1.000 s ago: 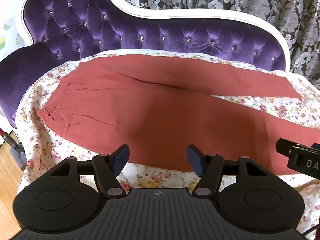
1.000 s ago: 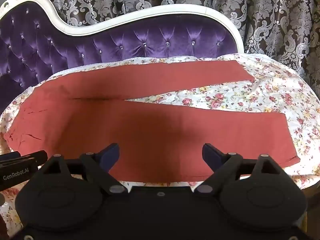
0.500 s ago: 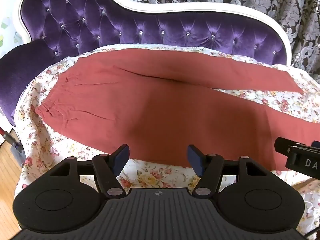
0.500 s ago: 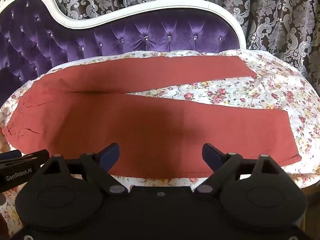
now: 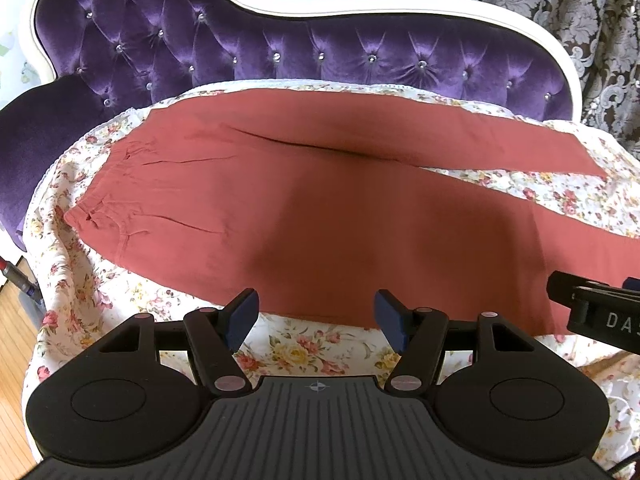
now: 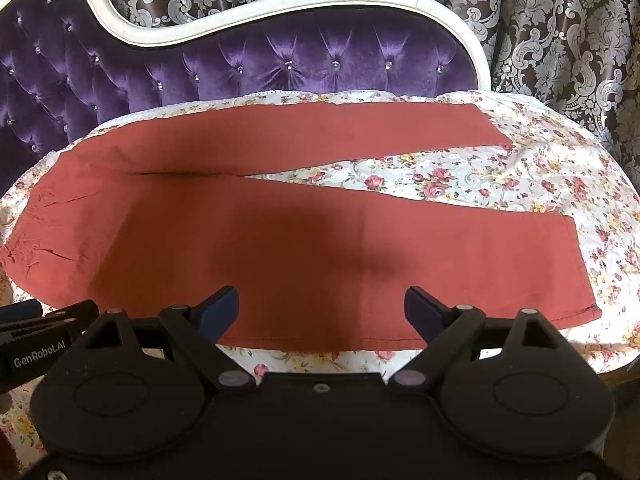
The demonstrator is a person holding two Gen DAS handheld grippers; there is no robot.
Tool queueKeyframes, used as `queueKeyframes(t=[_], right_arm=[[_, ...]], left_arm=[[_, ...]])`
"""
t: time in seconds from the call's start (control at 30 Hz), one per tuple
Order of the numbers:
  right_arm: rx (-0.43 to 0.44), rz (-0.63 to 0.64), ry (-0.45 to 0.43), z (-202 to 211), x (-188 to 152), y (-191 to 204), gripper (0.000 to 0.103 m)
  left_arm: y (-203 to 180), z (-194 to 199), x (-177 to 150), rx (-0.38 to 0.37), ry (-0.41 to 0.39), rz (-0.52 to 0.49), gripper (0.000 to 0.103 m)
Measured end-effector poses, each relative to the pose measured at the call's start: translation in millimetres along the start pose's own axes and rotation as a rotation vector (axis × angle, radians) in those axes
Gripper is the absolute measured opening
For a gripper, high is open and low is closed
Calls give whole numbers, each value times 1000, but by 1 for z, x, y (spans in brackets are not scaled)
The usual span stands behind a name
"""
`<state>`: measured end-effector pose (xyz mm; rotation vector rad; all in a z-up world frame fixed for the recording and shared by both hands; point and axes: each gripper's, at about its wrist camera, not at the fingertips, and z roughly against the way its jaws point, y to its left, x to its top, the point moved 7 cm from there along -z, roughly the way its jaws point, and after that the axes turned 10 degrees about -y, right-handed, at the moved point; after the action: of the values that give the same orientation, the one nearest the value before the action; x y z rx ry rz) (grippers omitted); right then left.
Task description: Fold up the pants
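Observation:
Rust-red pants (image 5: 320, 216) lie flat on a floral sheet (image 5: 304, 348), waistband at the left, the two legs spread apart in a V toward the right (image 6: 320, 248). My left gripper (image 5: 316, 314) is open and empty, hovering over the near edge of the pants close to the hip. My right gripper (image 6: 322, 312) is open and empty, hovering over the near edge of the front leg. Each gripper shows at the edge of the other's view.
The sheet covers a purple tufted sofa (image 5: 280, 52) with a white frame (image 6: 280, 4). A patterned curtain (image 6: 560, 32) hangs behind. Wood floor (image 5: 12, 340) shows at the left.
Both grippers have pulled back slightly toward me; the pants sit further away in both views. The jaws stay open and the pants have not moved.

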<state>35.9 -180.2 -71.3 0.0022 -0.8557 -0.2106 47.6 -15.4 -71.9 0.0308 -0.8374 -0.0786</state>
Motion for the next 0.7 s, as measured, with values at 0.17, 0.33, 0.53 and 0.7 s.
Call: queueKeyframes(t=[0.17, 0.33, 0.53, 0.7], right_arm=[[3, -3, 3, -1, 1, 0, 90], [4, -4, 7, -2, 1, 1, 90], [6, -6, 18, -4, -1, 2, 90], [7, -7, 23, -5, -2, 3, 91]], left_arm=[[-2, -1, -1, -1, 1, -5, 62], [-2, -1, -1, -1, 1, -5, 62], [-3, -3, -3, -6, 7, -7, 62], [-3, -4, -4, -7, 12, -8, 62]])
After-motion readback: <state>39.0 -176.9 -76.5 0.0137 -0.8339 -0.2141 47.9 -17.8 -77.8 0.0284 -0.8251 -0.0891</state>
